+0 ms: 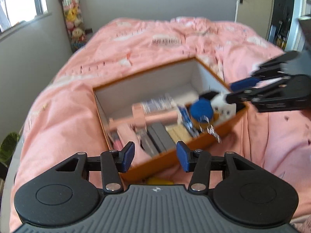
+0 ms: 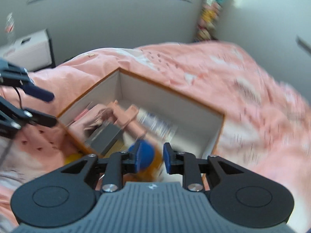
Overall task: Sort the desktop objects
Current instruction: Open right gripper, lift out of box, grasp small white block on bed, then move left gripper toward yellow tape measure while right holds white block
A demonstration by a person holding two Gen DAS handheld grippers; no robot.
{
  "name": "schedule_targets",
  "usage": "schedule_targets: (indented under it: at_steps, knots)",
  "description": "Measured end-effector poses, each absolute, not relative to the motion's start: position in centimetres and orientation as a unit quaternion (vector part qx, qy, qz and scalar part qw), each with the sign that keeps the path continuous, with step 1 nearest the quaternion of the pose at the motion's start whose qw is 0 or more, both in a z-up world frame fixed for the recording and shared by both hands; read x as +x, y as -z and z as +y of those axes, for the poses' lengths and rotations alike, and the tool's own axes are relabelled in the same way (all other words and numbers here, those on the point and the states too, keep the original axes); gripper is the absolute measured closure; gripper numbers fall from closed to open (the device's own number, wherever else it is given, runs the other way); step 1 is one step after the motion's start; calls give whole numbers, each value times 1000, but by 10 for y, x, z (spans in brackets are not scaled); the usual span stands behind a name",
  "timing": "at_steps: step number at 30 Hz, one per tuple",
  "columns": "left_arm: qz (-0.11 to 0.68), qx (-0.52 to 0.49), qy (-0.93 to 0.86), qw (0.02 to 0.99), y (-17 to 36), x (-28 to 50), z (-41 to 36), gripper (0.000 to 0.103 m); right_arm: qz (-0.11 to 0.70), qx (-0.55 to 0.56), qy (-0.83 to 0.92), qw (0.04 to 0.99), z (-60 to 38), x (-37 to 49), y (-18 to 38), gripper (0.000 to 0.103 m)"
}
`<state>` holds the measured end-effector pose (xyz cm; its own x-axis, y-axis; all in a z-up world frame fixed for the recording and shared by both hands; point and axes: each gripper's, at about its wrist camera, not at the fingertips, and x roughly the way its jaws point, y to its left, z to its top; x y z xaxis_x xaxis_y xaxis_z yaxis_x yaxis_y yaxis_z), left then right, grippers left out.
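Note:
An orange box with white inner walls (image 1: 145, 85) (image 2: 165, 101) lies on a pink bedspread (image 1: 68, 106). It holds a pink tube (image 1: 155, 116), grey cases (image 1: 159, 137) and a printed packet. A small plush keychain (image 1: 202, 110) with a blue cap and a metal ring sits at the box's right corner. My right gripper (image 1: 236, 90) (image 2: 152, 157) hovers just over it, jaws apart, and its pads do not press the toy (image 2: 145, 151). My left gripper (image 1: 155, 155) (image 2: 48, 107) stands open and empty over the box's near wall.
A yellow item (image 1: 159, 180) (image 2: 72, 158) peeks out beside the box's near corner. A white comb-like piece (image 1: 167, 39) lies farther up the bed. Stuffed toys (image 1: 73, 19) hang in the room's corner, a door (image 1: 252, 0) is at the back right, and a plant (image 1: 7, 145) is left.

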<state>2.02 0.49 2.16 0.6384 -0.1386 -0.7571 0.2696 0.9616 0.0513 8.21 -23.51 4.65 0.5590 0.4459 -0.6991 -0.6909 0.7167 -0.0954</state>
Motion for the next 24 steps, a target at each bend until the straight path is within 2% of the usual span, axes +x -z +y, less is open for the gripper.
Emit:
schedule_targets:
  at_steps: [5,12,21,24]
  knots:
    - [457,72,107,880,-2,16,5,47,400,-92,-292,864,-259,46,-24,71]
    - [485,69,107,865,16,10,-4,47,539,17,-229,810,-270,29,51,70]
    - [509,80,117,849,39,7,-25,47,570,4,-202,797,-255,14,87,70]
    - [511,76,116,848,40,8,-27,47,576,6,-207,791,-256,13,94,65]
